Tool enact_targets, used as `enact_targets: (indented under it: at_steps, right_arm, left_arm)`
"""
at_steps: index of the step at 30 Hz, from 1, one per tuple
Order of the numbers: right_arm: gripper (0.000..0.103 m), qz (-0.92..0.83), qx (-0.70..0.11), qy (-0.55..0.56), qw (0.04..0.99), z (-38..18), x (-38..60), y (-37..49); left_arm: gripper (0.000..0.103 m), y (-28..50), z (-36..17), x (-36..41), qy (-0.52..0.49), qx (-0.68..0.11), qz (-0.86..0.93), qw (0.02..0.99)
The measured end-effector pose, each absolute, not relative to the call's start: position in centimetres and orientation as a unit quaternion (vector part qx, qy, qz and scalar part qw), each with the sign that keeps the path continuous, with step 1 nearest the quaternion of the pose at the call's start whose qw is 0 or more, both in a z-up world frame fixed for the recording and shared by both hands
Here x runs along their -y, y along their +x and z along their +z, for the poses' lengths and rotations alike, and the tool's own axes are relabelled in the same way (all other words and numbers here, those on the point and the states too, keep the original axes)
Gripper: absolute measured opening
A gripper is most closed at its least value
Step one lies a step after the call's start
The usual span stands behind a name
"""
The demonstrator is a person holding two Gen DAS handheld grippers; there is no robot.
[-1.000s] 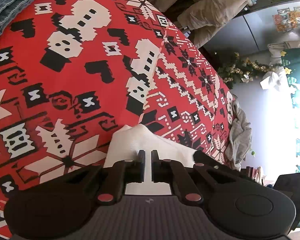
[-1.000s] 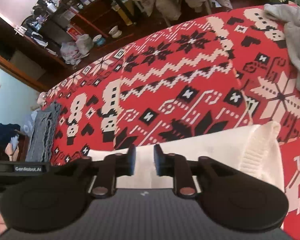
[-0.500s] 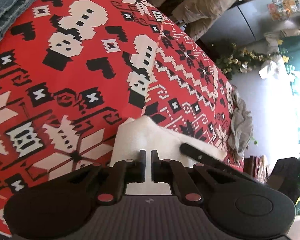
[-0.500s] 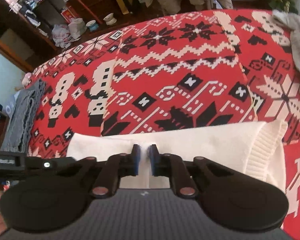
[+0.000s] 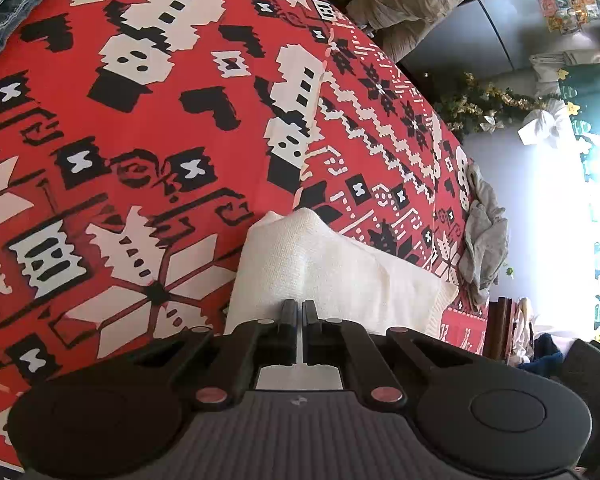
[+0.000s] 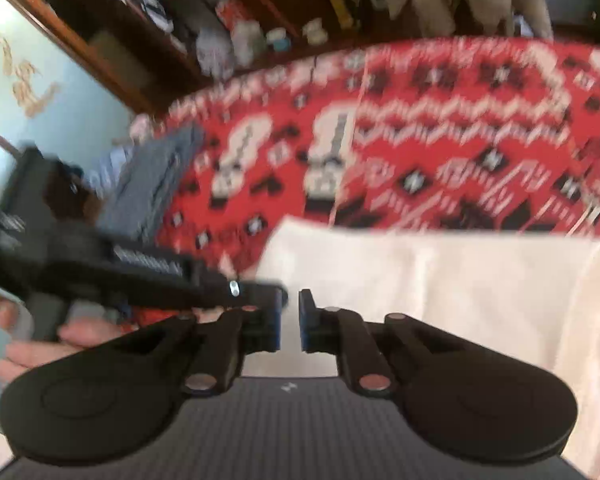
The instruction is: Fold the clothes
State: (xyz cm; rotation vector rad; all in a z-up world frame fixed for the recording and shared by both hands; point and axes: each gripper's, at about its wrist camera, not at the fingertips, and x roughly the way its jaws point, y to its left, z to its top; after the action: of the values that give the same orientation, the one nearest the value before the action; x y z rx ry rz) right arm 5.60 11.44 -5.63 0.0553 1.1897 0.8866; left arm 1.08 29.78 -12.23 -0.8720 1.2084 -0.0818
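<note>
Between the left claw's [image 5: 299,312] pressed-together jaws: a pinched fold of the cream knit garment [image 5: 320,264], lying on the red patterned tablecloth [image 5: 140,120]. Beyond, grey clothing [image 5: 484,236] far right; denim [image 5: 4,8] far left. Right claw [image 6: 290,322] closing, cream garment [image 6: 440,280] between and ahead; left claw's body [image 6: 100,264] and hand [image 6: 40,344] crowd its left.
</note>
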Motion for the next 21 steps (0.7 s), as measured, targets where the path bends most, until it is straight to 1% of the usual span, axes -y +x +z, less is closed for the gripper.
enact_targets:
  at_steps: [2, 3, 9, 12, 13, 15, 18, 21]
  right_arm:
    - [0.006, 0.396, -0.564, 0.019, 0.724, -7.0, -12.0, 5.8]
    - [0.0, 0.388, -0.57, 0.009, 0.724, -7.6, -12.2, 5.8]
    - [0.0, 0.386, -0.583, 0.021, 0.714, -8.0, -11.2, 6.4]
    - [0.0, 0.39, -0.584, 0.028, 0.712, -7.5, -10.6, 6.5]
    - [0.003, 0.393, -0.583, 0.03, 0.711, -7.2, -10.5, 6.4]
    - [0.003, 0.398, -0.581, 0.033, 0.71, -6.6, -10.2, 6.3]
    - [0.003, 0.423, -0.587, 0.044, 0.689, -6.3, -10.5, 5.8]
    - [0.002, 0.412, -0.603, 0.01, 0.683, -7.2, -11.5, 5.0]
  left_arm:
    - [0.004, 1.0, -12.2, -29.7, -0.393, -0.553, -0.041, 0.733]
    - [0.004, 0.9, -12.2, -29.6, -0.393, -0.556, -0.045, 0.731]
    - [0.004, 0.3, -11.6, -29.1, -0.361, -0.571, -0.064, 0.735]
    - [0.004, -0.2, -11.2, -28.7, -0.341, -0.583, -0.071, 0.734]
    - [0.004, -0.3, -11.1, -28.5, -0.337, -0.585, -0.071, 0.734]
    - [0.004, -0.6, -11.1, -28.2, -0.329, -0.589, -0.072, 0.734]
    - [0.004, -0.5, -11.6, -27.6, -0.318, -0.597, -0.071, 0.733]
    - [0.003, -0.2, -12.6, -27.4, -0.32, -0.607, -0.073, 0.724]
